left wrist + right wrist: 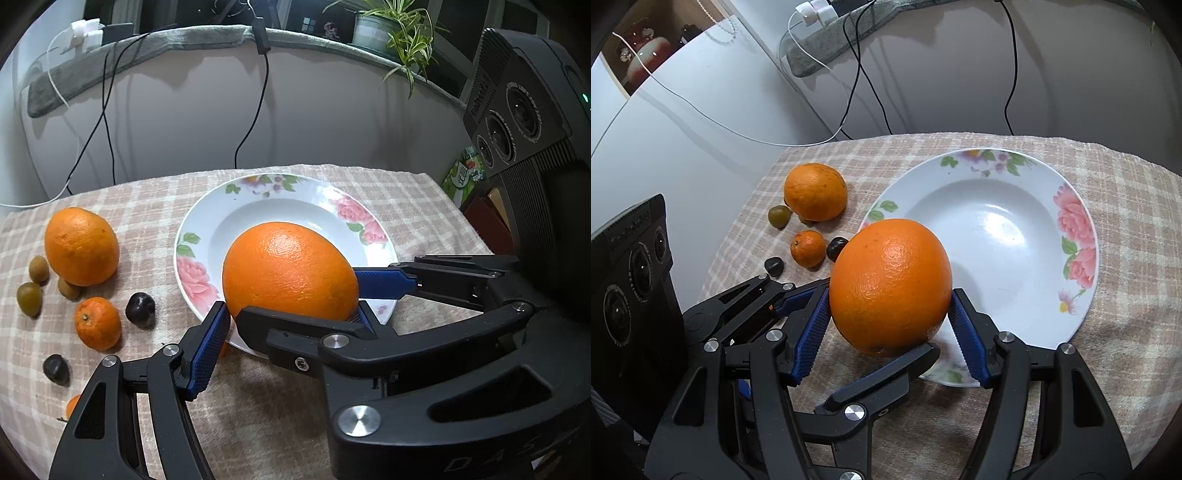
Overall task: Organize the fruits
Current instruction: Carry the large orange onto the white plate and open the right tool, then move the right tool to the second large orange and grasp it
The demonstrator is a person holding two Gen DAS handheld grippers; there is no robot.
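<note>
A big orange (290, 271) (891, 286) sits between blue pads over the near rim of a white flowered plate (236, 201) (997, 229). My right gripper (888, 325) is shut on it, one pad on each side. My left gripper (291, 317) also reaches it from the other side, one pad (207, 343) beside the fruit's near-left, its other finger hidden behind the right gripper's arm; its grip is unclear. A second big orange (82, 245) (815, 191), a small mandarin (98, 323) (808, 248), dark plums (140, 308) (836, 248) and green fruits (29, 298) (779, 216) lie left of the plate.
A checked cloth (424, 199) (1126, 206) covers the table. Black and white cables (107, 122) (857, 85) hang down the wall behind. A potted plant (402, 33) stands on the ledge at the back right. Another dark plum (56, 369) lies near the cloth's front left.
</note>
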